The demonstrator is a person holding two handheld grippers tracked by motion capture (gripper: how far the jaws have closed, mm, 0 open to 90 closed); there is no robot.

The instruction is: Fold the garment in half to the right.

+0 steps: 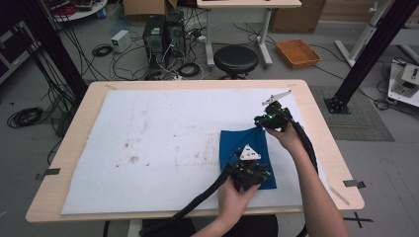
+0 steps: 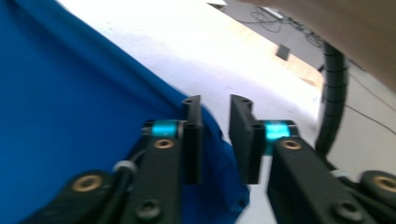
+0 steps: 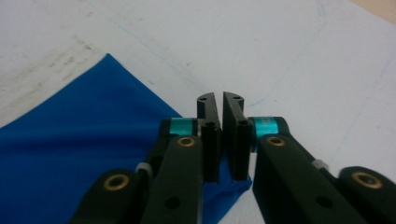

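Note:
A blue cloth [image 1: 244,148] lies flat on the white sheet [image 1: 148,138] at the table's right of centre. My left gripper [image 1: 263,176] is at the cloth's near right corner. In the left gripper view, the left gripper [image 2: 215,103] has its jaws apart over the edge of the cloth [image 2: 70,93]. My right gripper [image 1: 262,123] is at the far right corner. In the right gripper view, the right gripper [image 3: 219,99] has its jaws almost together. The corner of the cloth [image 3: 70,154] is bunched up between them low down.
The white sheet covers most of the wooden table [image 1: 323,143] and carries brown stains left of centre. Beyond the far edge stand a black stool [image 1: 235,59], computer towers [image 1: 163,32] and an orange tray [image 1: 297,53]. The right arm's cable [image 2: 334,102] hangs close by.

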